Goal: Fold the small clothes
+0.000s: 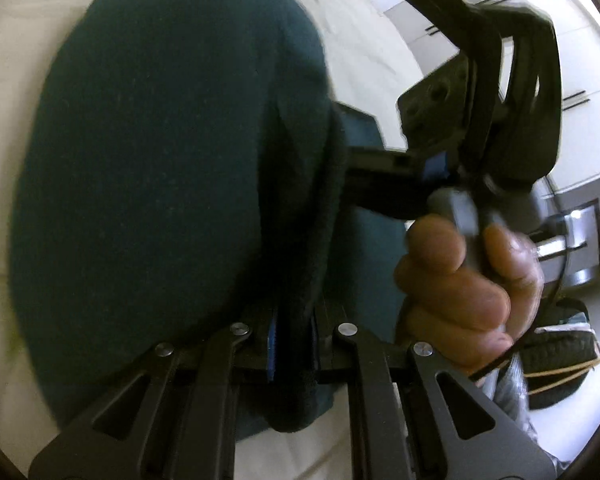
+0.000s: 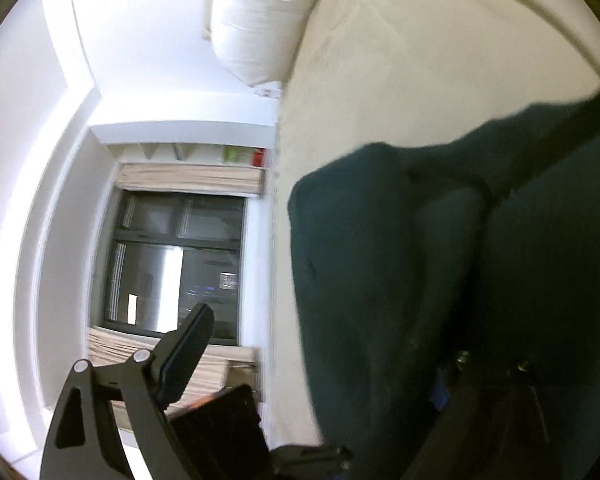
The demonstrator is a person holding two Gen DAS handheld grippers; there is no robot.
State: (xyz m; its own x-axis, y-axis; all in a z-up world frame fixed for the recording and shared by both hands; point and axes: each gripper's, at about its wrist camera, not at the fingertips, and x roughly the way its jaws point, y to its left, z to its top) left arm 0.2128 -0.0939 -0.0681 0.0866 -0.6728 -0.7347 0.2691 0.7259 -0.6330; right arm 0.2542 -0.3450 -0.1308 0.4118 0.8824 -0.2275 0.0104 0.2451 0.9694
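Observation:
A dark green garment [image 1: 160, 184] hangs lifted over a white bed sheet [image 1: 4, 80]. My left gripper [image 1: 292, 344] is shut on a thick folded edge of it, the cloth pinched between the blue pads. The other gripper [image 1: 384, 168], held by a hand [image 1: 460, 280], reaches into the cloth's right side. In the right wrist view the garment [image 2: 400, 260] drapes over the right finger and hides it. The left finger [image 2: 188, 344] stands clear and wide apart, so my right gripper [image 2: 316, 360] is open.
A white pillow [image 2: 260, 20] lies at the head of the bed [image 2: 420, 60]. A dark window [image 2: 176, 264] with a blind fills the wall beyond. White wardrobe doors [image 1: 540, 20] and dark bags [image 1: 556, 352] on the floor show in the left wrist view.

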